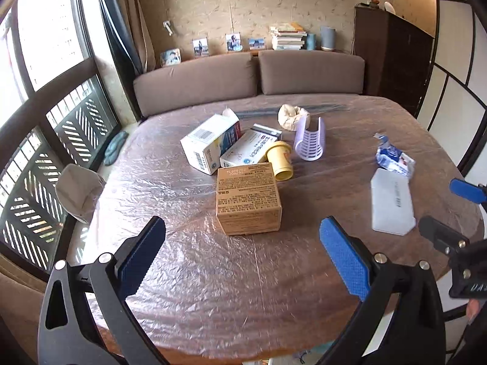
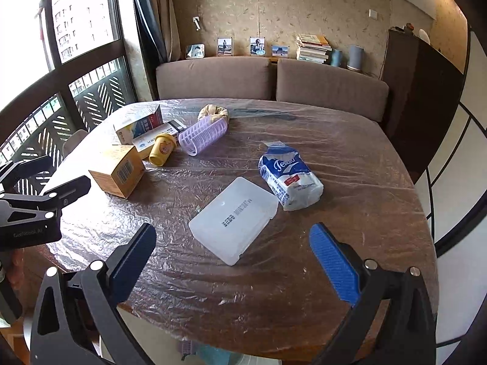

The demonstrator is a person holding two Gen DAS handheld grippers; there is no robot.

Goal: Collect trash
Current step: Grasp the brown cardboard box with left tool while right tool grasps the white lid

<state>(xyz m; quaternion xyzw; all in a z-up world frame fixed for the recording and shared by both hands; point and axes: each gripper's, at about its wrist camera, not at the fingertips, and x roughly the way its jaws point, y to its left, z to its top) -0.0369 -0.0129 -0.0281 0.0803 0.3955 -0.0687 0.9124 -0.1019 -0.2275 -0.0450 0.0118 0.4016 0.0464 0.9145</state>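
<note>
Left wrist view shows my left gripper [image 1: 242, 255] with its fingers spread wide and holding nothing, above the near edge of the table [image 1: 213, 298]. My right gripper [image 2: 232, 261] is also spread and empty. I judge that the collecting has not begun; both hands only hover.

Nearest to the left fingers stands the brown carton [image 1: 248, 199], with bare plastic cover around it, so I would lower and close on its sides. Before the right gripper lies the flat translucent box [image 2: 232, 219], and just behind it the tissue pack [image 2: 289, 179], touching or nearly so.

Farther, toward the far left edge, the white cartons [image 1: 210, 143], yellow cup [image 1: 281, 159], lilac basket [image 1: 310, 140] and crumpled paper [image 1: 290, 115] crowd together. The right side of the table is open.
</note>
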